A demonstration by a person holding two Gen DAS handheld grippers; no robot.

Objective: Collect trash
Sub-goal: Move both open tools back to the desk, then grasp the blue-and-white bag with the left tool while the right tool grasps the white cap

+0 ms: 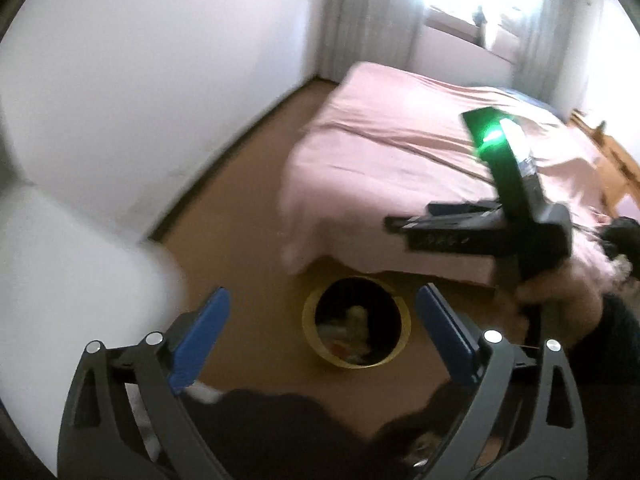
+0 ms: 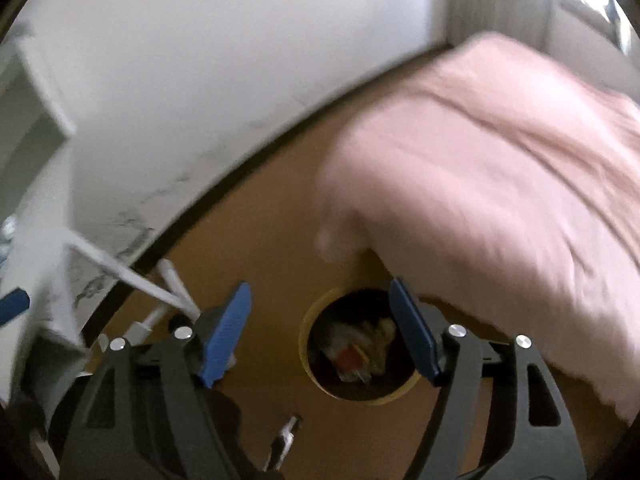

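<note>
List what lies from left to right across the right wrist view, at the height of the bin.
White frame legs → left blue finger pad → yellow-rimmed trash bin with litter inside → right blue finger pad → pink bedspread.

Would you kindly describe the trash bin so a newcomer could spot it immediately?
Find the bed with the pink cover. On the brown floor beside its near corner stands the bin. It is round, with a yellow rim and dark inside, holding crumpled trash.
</note>
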